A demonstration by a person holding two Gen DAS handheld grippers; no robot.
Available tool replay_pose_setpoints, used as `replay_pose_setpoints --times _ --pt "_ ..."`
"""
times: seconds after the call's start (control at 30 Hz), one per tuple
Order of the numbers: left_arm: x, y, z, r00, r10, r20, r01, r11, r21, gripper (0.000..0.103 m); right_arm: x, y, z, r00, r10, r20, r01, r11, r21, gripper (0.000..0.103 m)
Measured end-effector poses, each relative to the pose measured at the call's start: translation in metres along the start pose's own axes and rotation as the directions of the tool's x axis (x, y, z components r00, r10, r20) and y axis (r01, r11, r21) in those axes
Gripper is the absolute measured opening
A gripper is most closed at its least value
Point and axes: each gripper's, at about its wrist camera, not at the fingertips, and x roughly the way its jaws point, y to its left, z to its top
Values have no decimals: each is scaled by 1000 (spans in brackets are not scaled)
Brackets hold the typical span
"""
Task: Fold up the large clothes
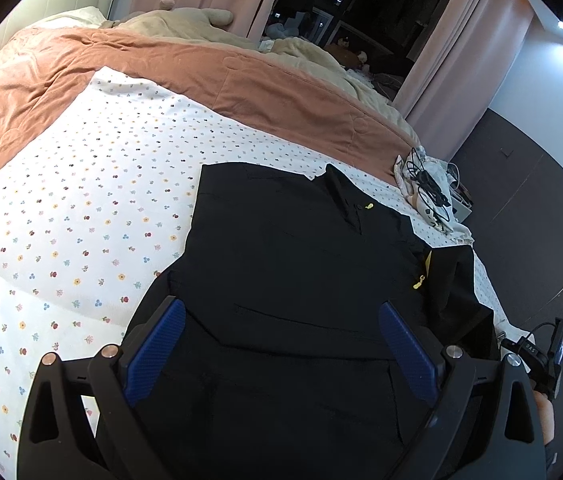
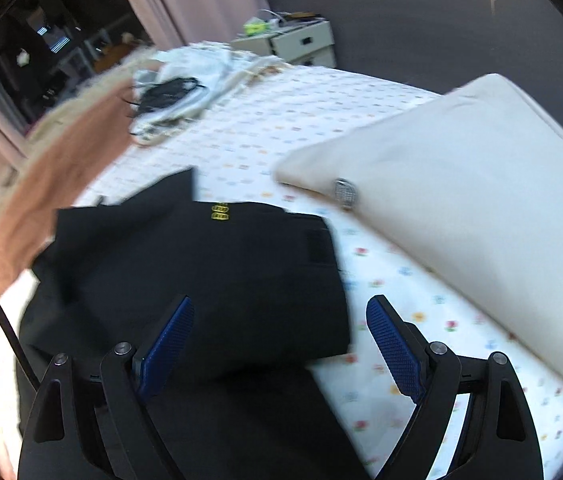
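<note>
Jacket [image 1: 305, 264] lies lengthwise, collar [image 1: 345, 192] pointing away from jaws.

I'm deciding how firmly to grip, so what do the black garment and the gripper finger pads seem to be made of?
Black garment: looks like smooth, matte woven fabric, maybe synthetic; it lies flat with crisp edges and shows small yellow details. The exact fibre cannot be told.
Finger pads on the left gripper: blue, apparently rubber or soft plastic, with a fine knurled grid.
</note>
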Motion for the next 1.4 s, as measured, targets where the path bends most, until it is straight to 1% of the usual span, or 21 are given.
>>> replay_pose_setpoints --times 0.1,0.13,0.17,0.23,0.27,0.3,0.4,0.5,0.67,0.77,0.87,0.9,0.93,1.03,1.1,1.13,1.17,1.27,1.33,1.37,1.4 --pt "0 -1 0 1000 0 1 0 1000 3 99 11 3 -4 999 -2 -53 3 1000 29 87" --pt "-1 0 0 1000 -1 2 1 1000 1 99 18 5 -9 996 12 -84 -10 999 33 86" --pt "-2 0 0 1000 -1 3 1 1000 1 99 21 7 -8 995 25 -99 -21 999 33 76" --pt "-3 0 0 1000 -1 5 1 1000 -1 99 19 20 -10 996 7 -84 -9 1000 -15 58" --pt "-5 0 1 1000 -2 5 2 1000 -3 99 16 24 -10 997 10 -82 -12 1000 -23 40" --pt "-6 0 1 1000 -3 7 3 1000 -5 99 11 28 -10 997 30 -75 -31 999 -21 38" --pt "-14 2 2 1000 -4 16 4 1000 -9 99 -2 36 -11 998 48 -33 -49 998 -48 36" --pt "-25 8 6 1000 -8 30 8 1000 -16 99 -33 52 -13 994 98 39 -94 992 -81 36" --pt "-42 31 14 999 -3 52 5 999 -38 99 -79 101 -23 985 120 125 -92 974 -209 36" --pt "-54 47 18 998 -4 69 8 998 -58 99 -110 141 -27 977 134 166 -80 951 -298 35" --pt "-68 66 22 996 -7 89 14 996 -83 99 -139 181 -34 967 161 195 -75 919 -388 35" --pt "-72 72 23 996 -7 94 15 996 -90 99 -145 191 -39 965 168 201 -73 910 -409 35" --pt "-75 78 24 995 -7 99 17 995 -99 99 -155 211 -45 962 180 206 -73 894 -442 35" --pt "-87 97 26 993 -10 115 24 992 -123 99 -172 249 -63 957 201 209 -69 857 -510 35" --pt "-95 109 27 992 -6 128 23 991 -135 99 -172 271 -71 956 210 205 -65 832 -551 35" --pt "-101 116 28 991 -2 136 21 989 -143 99 -177 276 -79 956 213 202 -62 819 -570 35" --pt "-104 122 29 990 2 141 20 988 -150 99 -173 283 -79 956 215 200 -59 807 -587 35" --pt "-113 144 31 988 14 155 15 983 -184 99 -168 314 -94 957 224 183 -60 773 -631 35" --pt "-117 157 31 987 17 161 17 977 -212 99 -162 330 -107 959 228 165 -64 748 -661 35" --pt "-118 164 32 987 23 162 14 975 -223 99 -150 332 -100 961 230 156 -68 740 -669 35" --pt "-120 168 32 986 36 160 2 973 -229 99 -146 342 -109 962 232 144 -73 727 -683 35"
